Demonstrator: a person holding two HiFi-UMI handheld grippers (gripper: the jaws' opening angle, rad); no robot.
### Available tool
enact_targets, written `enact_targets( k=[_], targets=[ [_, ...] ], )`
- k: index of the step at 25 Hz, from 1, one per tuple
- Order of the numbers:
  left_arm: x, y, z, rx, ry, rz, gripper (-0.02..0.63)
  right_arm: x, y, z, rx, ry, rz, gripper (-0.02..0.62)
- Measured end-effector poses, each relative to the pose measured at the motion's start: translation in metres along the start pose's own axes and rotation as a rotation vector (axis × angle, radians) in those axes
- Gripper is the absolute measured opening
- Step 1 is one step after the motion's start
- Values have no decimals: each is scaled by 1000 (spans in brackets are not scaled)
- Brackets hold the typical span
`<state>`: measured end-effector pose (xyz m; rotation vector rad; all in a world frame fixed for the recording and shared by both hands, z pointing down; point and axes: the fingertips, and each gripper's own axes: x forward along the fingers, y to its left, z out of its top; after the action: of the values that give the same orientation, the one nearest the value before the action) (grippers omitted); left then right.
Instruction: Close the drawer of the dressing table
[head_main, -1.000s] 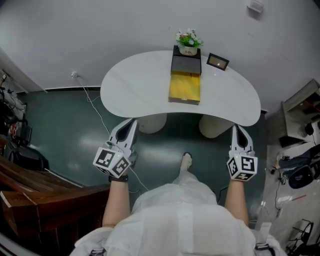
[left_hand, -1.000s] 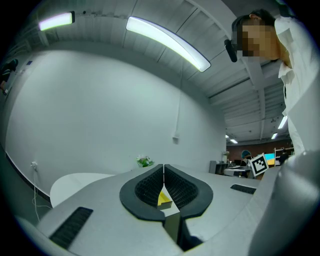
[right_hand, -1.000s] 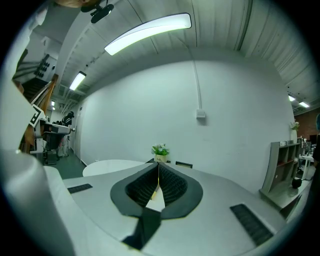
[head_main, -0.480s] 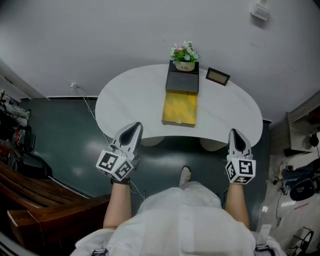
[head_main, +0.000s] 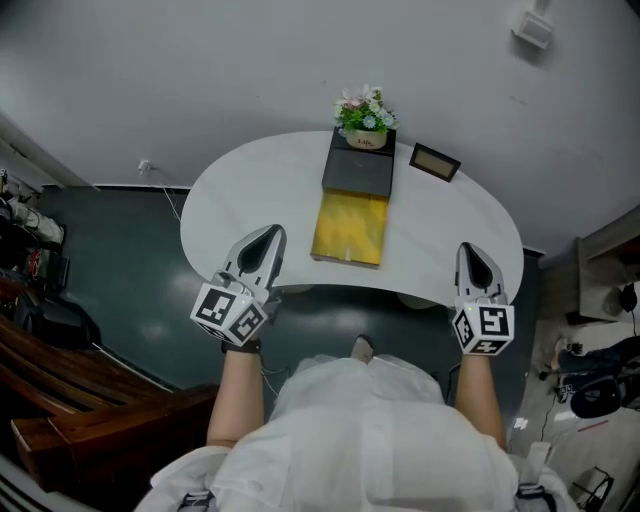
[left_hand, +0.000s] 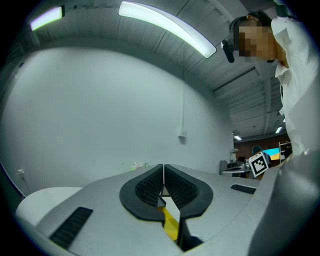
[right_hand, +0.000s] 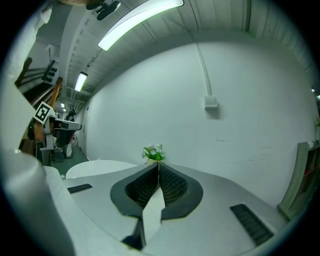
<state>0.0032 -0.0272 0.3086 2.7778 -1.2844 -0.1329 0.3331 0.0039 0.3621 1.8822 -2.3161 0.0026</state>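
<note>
The yellow drawer (head_main: 349, 228) stands pulled out of its dark box (head_main: 358, 172) at mid-table (head_main: 240, 190). At the near edge hover the left tool (head_main: 268, 236) and right tool (head_main: 469, 252), each with jaws together and empty.

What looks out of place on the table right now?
Only the yellow drawer stands out: it is pulled out of the dark box toward the front edge of the table. Nothing looks spilled or tipped.
</note>
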Motion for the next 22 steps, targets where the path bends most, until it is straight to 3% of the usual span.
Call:
enact_targets(
  k=[12, 22],
  targets=[
    [30, 27, -21, -29, 31, 13, 18, 50, 5, -5, -7, 30, 58, 11],
    [53, 62, -29, -41, 54, -39, 18, 90, 30, -7, -5, 68, 76, 11]
  ],
)
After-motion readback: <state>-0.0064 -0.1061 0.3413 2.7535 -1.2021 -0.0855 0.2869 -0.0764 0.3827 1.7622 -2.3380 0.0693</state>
